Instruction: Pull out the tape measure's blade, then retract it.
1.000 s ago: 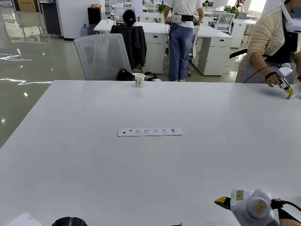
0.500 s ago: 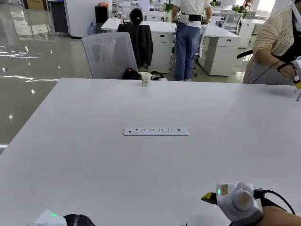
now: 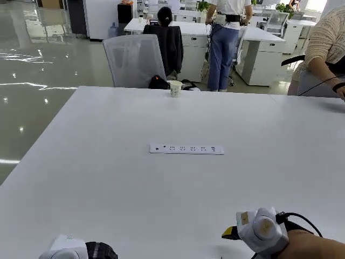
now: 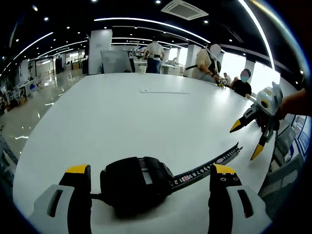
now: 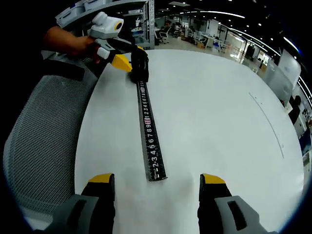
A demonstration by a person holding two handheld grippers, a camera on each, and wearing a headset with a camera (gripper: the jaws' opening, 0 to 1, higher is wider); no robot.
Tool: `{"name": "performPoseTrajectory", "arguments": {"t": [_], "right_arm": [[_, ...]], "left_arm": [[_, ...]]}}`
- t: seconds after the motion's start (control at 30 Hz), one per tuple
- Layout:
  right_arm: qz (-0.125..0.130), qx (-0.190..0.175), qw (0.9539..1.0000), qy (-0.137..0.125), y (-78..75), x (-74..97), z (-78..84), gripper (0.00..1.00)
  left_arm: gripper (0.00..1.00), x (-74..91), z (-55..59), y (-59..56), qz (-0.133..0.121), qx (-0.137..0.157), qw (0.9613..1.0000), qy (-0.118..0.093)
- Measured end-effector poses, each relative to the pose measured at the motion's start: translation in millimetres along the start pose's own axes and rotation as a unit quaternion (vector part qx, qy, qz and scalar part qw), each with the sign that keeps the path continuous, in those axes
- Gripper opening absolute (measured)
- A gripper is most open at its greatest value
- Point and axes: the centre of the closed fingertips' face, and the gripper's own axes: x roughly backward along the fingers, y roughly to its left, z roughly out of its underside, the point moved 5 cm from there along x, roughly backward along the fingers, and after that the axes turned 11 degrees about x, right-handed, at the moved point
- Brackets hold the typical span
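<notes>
The black tape measure [image 4: 136,185] lies on the white table [image 4: 122,117], between the wide-apart jaws of my left gripper [image 4: 150,170], which is open. Its blade [image 4: 209,165] runs out to the right. In the right gripper view the blade [image 5: 148,131] lies flat, numbers up, from the case [image 5: 140,63] to its tip just ahead of my right gripper [image 5: 157,179], which is open and touches nothing. In the head view my right gripper [image 3: 230,233] shows at the bottom right and my left gripper [image 3: 67,249] at the bottom left.
A white power strip [image 3: 186,149] lies mid-table and a paper cup [image 3: 176,88] stands at the far edge. A mesh chair [image 3: 135,59] stands behind it. A person's arm [image 3: 323,48] leans in at the far right. A grey mesh seat [image 5: 44,146] sits beside the near table edge.
The head camera has swung left. My right gripper has drifted left toward the left one. The other person's gripper at the far right has gone out of frame.
</notes>
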Motion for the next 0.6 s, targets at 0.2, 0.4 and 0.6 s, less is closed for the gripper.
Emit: {"name": "performPoseTrajectory", "arguments": {"t": [0.2,0.4,0.6], "right_arm": [[-0.009,0.008,0.9999,0.009,-1.9,-5.0,0.2,0.55],[-0.029,0.013,0.9992,0.026,-1.6,-8.4,5.0,0.39],[-0.034,0.014,0.9989,0.03,-2.2,-9.8,3.1,0.32]], "left_arm": [[0.99,-2.0,2.8,2.5,-0.004,-0.015,0.9998,-0.015],[0.99,-2.2,4.6,1.9,-0.015,-0.022,0.9991,-0.033],[0.99,-4.4,6.1,-1.7,-0.019,-0.007,0.9991,-0.037]]}}
